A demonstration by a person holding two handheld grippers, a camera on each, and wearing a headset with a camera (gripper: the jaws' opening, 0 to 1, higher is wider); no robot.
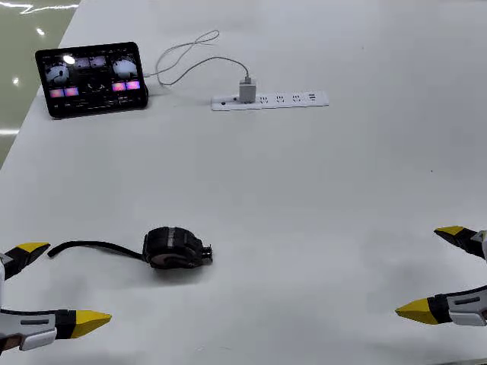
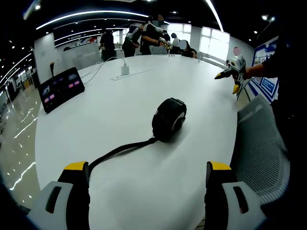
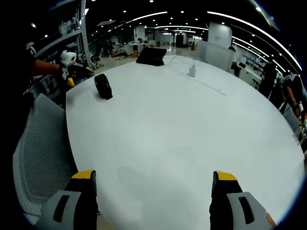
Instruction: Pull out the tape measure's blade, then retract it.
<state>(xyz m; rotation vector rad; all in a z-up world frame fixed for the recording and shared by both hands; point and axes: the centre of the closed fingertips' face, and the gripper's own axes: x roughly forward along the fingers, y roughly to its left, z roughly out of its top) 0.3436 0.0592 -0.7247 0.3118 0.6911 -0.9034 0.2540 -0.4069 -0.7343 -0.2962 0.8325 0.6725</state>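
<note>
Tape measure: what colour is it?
The tape measure is black; left gripper view shows it best.

left gripper (image 1: 76, 283) body cut off by left and near edges in head view, jaw tips alone inside. right gripper (image 1: 418, 270) body cut by right edge. tablet (image 1: 91, 78) screen content too small to read. tape measure (image 1: 175, 248) markings too small. far people (image 2: 144, 36) blurred.

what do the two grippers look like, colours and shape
They match: the left gripper and right gripper each have two tapering jaws with yellow tips, a black section behind, then white-grey bodies with a dark slot.
</note>
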